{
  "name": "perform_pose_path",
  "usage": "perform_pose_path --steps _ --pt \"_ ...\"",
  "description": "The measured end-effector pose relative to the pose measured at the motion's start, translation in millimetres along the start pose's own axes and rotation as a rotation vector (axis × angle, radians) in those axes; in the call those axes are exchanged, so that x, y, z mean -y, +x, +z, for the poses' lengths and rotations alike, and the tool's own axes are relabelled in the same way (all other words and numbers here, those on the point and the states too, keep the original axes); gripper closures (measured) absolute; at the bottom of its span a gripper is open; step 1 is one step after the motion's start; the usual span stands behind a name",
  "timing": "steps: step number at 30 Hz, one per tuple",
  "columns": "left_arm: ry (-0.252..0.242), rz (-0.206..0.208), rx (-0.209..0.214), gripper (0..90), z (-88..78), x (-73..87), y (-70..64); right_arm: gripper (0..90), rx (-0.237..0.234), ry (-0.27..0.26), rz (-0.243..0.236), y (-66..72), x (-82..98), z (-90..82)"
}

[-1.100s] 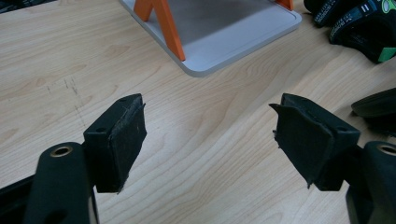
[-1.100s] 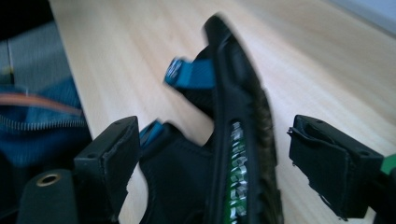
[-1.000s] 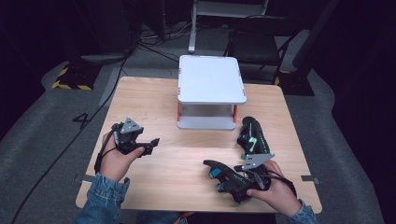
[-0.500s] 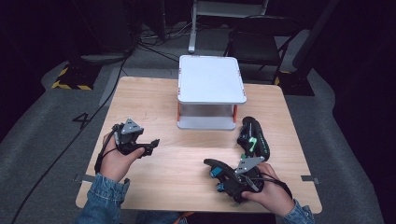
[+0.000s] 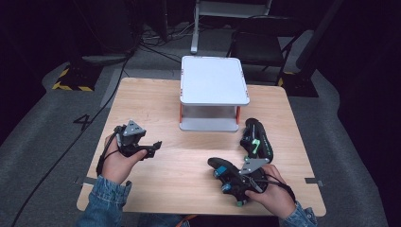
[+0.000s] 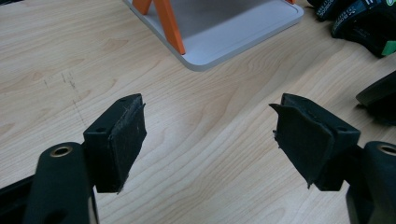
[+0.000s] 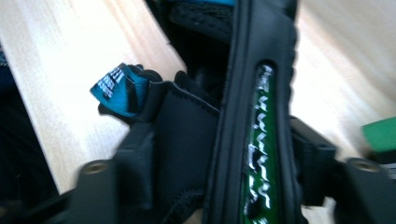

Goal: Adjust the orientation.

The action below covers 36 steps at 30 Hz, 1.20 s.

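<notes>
Black shoe (image 5: pixel 231 177) | clamped in right hand-held gripper (image 5: pixel 243 182) | left hand-held gripper (image 5: pixel 153 146) open

Number "4" on grey floor (image 5: pixel 83 121)

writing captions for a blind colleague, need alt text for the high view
A person at a wooden table holds a claw in each hand: the left claw open over bare wood, the right claw shut on a black shoe. A second shoe lies beside a white two-tier stand.
</notes>
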<state>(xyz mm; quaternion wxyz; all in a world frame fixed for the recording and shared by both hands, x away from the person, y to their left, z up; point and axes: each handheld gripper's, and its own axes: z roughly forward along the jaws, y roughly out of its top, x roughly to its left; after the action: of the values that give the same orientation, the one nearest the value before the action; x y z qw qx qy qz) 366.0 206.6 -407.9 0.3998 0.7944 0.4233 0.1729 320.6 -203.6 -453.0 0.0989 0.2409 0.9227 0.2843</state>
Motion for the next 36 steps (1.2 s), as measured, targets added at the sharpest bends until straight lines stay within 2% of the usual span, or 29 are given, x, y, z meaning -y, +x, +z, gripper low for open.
perform_pose_path --steps 1,2,3,4,5,6,7,8,10,12,13,14,17,19,20,23,25,26,30,32,33,34,35,36 --pt "-0.007 -0.010 -0.006 24.7 -2.2 1.3 0.6 45.0 -0.031 -0.024 0.017 -0.1 -4.1 -1.9" --pt "-0.007 -0.010 -0.006 24.7 -2.2 1.3 0.6 45.0 -0.031 -0.024 0.017 -0.1 -4.1 -1.9" --pt "-0.008 -0.013 -0.008 24.7 -3.7 1.9 0.9 45.4 -0.063 -0.057 0.030 2.4 -10.0 -1.1" --pt "-0.013 -0.019 -0.010 24.7 -4.8 2.8 0.8 45.4 -0.063 -0.057 0.030 2.4 -10.0 -1.1" --pt "-0.012 -0.017 -0.013 24.7 -6.4 4.1 1.3 45.3 -0.093 -0.090 0.064 5.2 -18.2 2.9" --pt "-0.014 -0.024 -0.013 24.7 -7.2 5.2 1.0 45.3 -0.093 -0.090 0.064 5.2 -18.2 2.9" --pt "-0.009 -0.028 -0.018 24.7 -10.3 8.4 1.5 45.4 -0.129 -0.117 0.082 6.7 -25.5 8.3" --pt "-0.009 -0.028 -0.018 24.7 -10.3 8.4 1.5 45.4 -0.129 -0.117 0.082 6.7 -25.5 8.3" --pt "-0.010 -0.040 -0.030 24.7 -16.4 14.5 3.3 45.3 -0.178 -0.137 0.083 13.8 -39.5 19.6" --pt "-0.010 -0.043 -0.036 24.7 -18.8 16.6 4.3 45.4 -0.193 -0.142 0.081 16.8 -43.7 24.1" --pt "-0.010 -0.054 -0.048 24.7 -23.4 20.3 6.0 45.2 -0.227 -0.147 0.077 22.0 -50.7 33.8" --pt "-0.010 -0.054 -0.048 24.8 -23.4 20.3 6.0 45.2 -0.227 -0.147 0.077 22.0 -50.7 33.8" --pt "-0.014 -0.064 -0.064 24.8 -29.7 24.9 6.7 42.7 -0.263 -0.115 0.080 29.2 -56.3 50.2" --pt "-0.012 -0.063 -0.062 24.8 -30.8 25.6 6.7 41.5 -0.267 -0.114 0.084 28.7 -56.6 50.7" --pt "-0.015 -0.071 -0.066 24.8 -31.1 27.1 5.4 38.7 -0.293 -0.114 0.103 24.2 -56.5 50.9" --pt "-0.005 -0.065 -0.062 24.8 -31.5 28.0 4.6 36.2 -0.303 -0.122 0.114 21.9 -55.8 52.1" --pt "-0.008 -0.065 -0.061 24.8 -31.9 28.5 3.9 31.0 -0.275 -0.146 0.120 18.1 -55.5 50.0" --pt "-0.008 -0.065 -0.061 24.8 -31.9 28.5 3.9 31.0 -0.275 -0.146 0.120 18.1 -55.5 50.0" --pt "-0.008 -0.068 -0.062 24.8 -31.0 28.7 5.0 29.6 -0.198 -0.188 0.138 5.6 -53.1 43.4" --pt "-0.002 -0.062 -0.058 24.8 -29.3 28.7 5.4 40.0 -0.101 -0.209 0.137 -3.2 -49.6 40.9" --pt "0.003 -0.061 -0.052 24.8 -26.8 28.8 4.3 40.0 -0.014 -0.224 0.140 -12.6 -45.9 39.6" --pt "0.006 -0.061 -0.048 24.8 -25.5 28.8 3.6 33.9 0.010 -0.218 0.156 -19.0 -43.0 39.4" --pt "0.010 -0.064 -0.043 24.8 -24.4 28.8 2.8 32.4 0.013 -0.231 0.198 -24.7 -39.7 39.5" --pt "0.011 -0.057 -0.041 24.8 -23.2 28.7 2.7 32.5 0.026 -0.232 0.218 -29.0 -36.9 38.8"
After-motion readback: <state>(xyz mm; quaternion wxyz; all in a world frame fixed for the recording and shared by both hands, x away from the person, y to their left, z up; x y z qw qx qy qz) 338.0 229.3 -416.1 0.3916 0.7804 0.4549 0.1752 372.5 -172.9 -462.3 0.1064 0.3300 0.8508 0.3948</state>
